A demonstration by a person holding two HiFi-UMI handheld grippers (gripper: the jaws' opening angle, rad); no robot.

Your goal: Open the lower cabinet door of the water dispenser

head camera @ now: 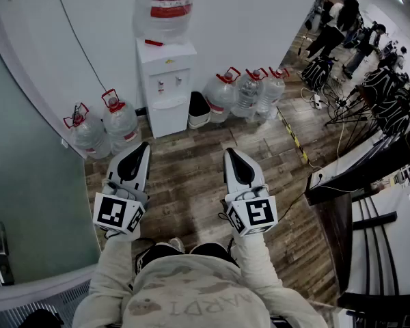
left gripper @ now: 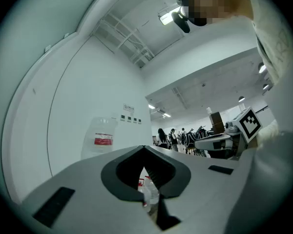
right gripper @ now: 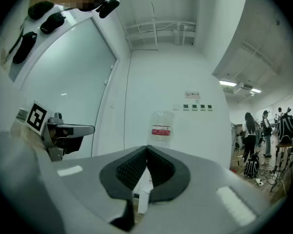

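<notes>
Approach seemingly came first: you held left tongs and right tongs shut, empty, well apart from the dispenser, its door closed.

We see a dark wood-plank floor. The water dispenser stands on it against the white wall. Two water jugs sit at its left. A dark bin sits just beside it on the right, then three more jugs. A yellow-and-black strip and loose cables lie further right.
</notes>
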